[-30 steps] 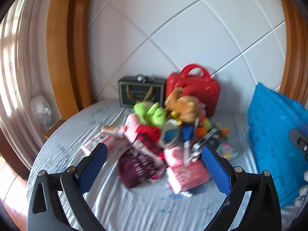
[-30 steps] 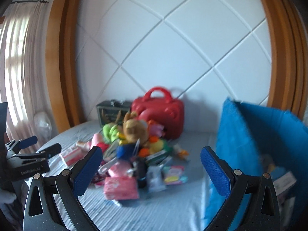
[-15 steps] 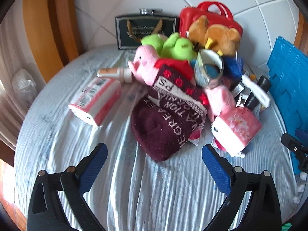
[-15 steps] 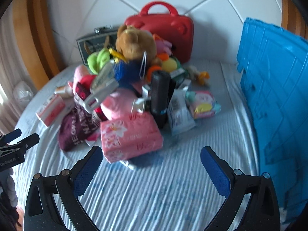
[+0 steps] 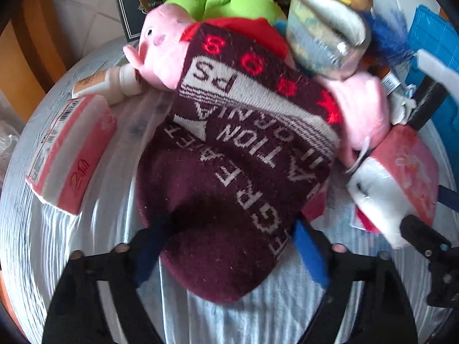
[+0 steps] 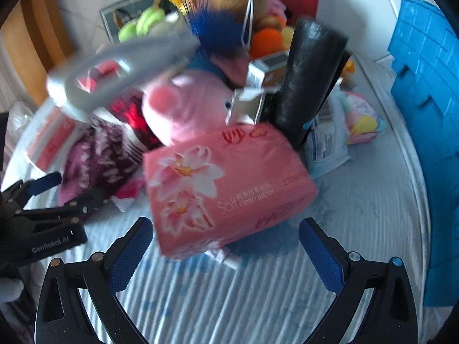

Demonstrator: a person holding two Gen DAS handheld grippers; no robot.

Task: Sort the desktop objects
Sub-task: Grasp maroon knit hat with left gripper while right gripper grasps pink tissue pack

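**Maroon knit hat between the left tongs**

Maroon knit hat (image 5: 229, 189) with white lettering lies at the near edge of the heap on the striped bed sheet (image 5: 57, 258), its crown between the blue pads of the left tongs (image 5: 229, 246), which press its sides (contact looks firm, though blurred). Right tongs (image 6: 226, 249) stand wide, the pink tissue pack (image 6: 226, 189) just ahead of them, untouched. A pink pig plush (image 6: 189, 109) leans behind that pack.
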